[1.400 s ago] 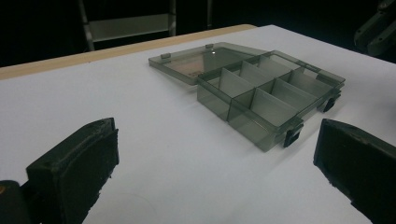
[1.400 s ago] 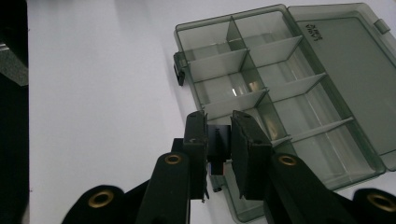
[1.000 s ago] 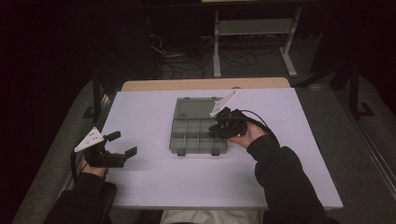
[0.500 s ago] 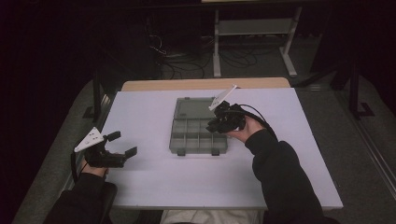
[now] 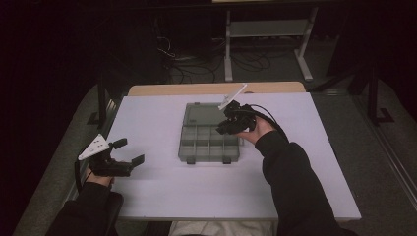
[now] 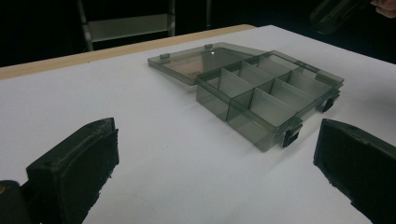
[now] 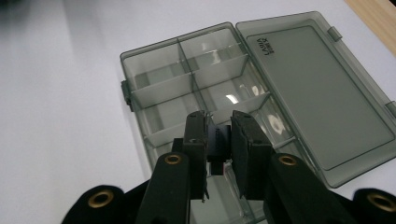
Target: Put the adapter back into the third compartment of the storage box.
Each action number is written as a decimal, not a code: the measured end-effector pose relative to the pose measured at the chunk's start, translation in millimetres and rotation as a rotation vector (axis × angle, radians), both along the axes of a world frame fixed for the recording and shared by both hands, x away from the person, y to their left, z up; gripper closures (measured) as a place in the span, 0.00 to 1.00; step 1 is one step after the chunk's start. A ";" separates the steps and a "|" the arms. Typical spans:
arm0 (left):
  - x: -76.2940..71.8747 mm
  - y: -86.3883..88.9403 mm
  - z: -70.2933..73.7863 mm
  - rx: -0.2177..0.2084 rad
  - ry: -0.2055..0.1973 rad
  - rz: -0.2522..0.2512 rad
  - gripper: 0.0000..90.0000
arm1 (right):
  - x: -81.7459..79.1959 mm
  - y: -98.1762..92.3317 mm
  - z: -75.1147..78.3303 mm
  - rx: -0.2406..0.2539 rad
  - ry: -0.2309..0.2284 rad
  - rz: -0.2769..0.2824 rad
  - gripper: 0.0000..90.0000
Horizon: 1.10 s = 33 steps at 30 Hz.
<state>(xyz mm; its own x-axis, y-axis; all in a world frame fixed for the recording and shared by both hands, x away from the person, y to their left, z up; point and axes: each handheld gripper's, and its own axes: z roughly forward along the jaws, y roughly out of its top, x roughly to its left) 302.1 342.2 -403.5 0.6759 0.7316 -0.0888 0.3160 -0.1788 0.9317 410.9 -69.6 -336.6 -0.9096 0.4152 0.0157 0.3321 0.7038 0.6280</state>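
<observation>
A smoky grey compartment box (image 5: 201, 147) lies open in the middle of the white table (image 5: 162, 191), its lid (image 5: 202, 114) folded flat on the far side. My right gripper (image 5: 225, 128) hovers over the box's right compartments, shut on a small black part (image 7: 218, 144). In the right gripper view that gripper (image 7: 219, 133) points down at the dividers of the box (image 7: 177, 79), with the lid (image 7: 317, 88) to the right. My left gripper (image 5: 129, 151) stands open near the table's left edge. Seen from the left gripper (image 6: 215, 163), the box (image 6: 271, 95) lies ahead and nothing is between the jaws.
A wooden strip (image 5: 211, 88) runs along the table's far edge. Behind it, a metal shelf frame (image 5: 268, 29) and cables (image 5: 182, 59) lie on the dark floor. Bare white table surrounds the box on all sides.
My right gripper has shifted a little toward the far side of the box, still holding the small black part. The left gripper has stayed in place.
</observation>
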 end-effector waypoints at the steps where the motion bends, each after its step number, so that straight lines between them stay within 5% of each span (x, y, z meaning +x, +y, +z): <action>1: 0.0 0.0 0.0 0.000 0.000 0.000 0.00 | 0.0 0.0 0.0 0.000 0.000 0.000 0.84; 33: 0.1 0.2 0.0 -0.002 0.000 -0.002 0.00 | 35.1 4.0 -26.3 0.009 0.044 -0.075 0.83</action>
